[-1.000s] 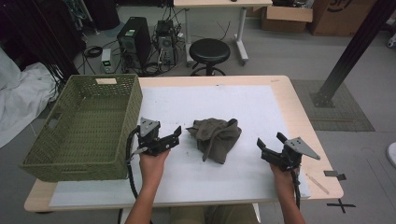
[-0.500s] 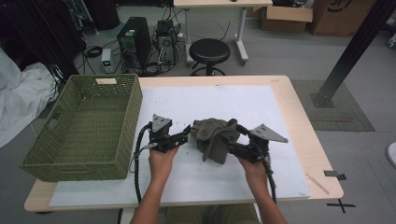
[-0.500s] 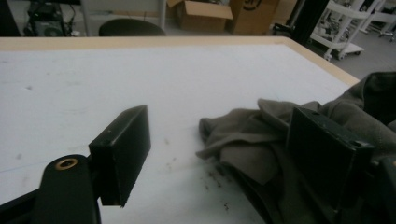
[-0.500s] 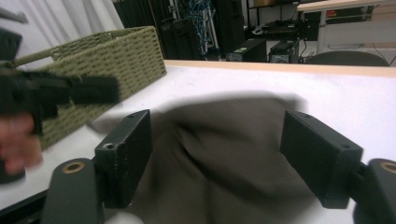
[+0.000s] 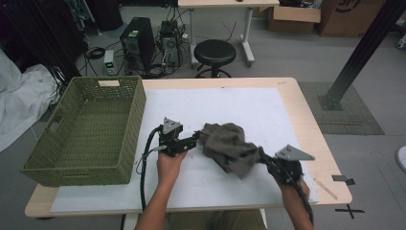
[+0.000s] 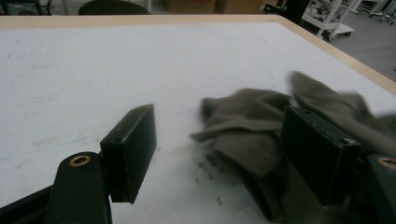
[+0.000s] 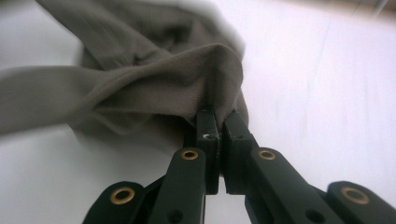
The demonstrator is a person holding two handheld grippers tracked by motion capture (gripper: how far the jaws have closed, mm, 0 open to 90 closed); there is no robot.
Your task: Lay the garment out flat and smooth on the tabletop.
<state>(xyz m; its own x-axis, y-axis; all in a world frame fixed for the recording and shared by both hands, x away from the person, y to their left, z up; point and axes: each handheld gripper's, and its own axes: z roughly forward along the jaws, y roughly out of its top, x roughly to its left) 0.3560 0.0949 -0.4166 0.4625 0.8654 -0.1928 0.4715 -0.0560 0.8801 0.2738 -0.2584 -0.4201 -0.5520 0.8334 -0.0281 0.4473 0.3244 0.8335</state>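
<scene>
A crumpled grey-brown cloth [image 5: 229, 148] lies on the white mat [image 5: 249, 110] that covers the wooden table [image 5: 306, 124], roughly at the middle of the near half, between the two grippers. The right gripper [image 5: 266, 159] is at the cloth's lower right edge; its jaws are pinched together on a fold of the fabric, and in the right gripper view the cloth [image 7: 154, 79] bunches up directly over the closed tips of the right gripper [image 7: 221, 122], with the pinched edge drawn up off the mat. The left gripper [image 5: 195, 137] sits at the cloth's left edge, pointing toward it. Its jaws have just been closing but stand well apart: in the left gripper view the left gripper [image 6: 219, 140] has one jaw on bare mat and the other over the cloth [image 6: 261, 126], with a flap of fabric lying in the gap; neither pad presses on it. The far part of the cloth in that view is blurred. A green woven basket [image 5: 86, 127] stands on the table's left side, well apart from the cloth and just beyond the left gripper's trailing cable. A black stool [image 5: 214, 51] stands on the floor past the table's far edge.
</scene>
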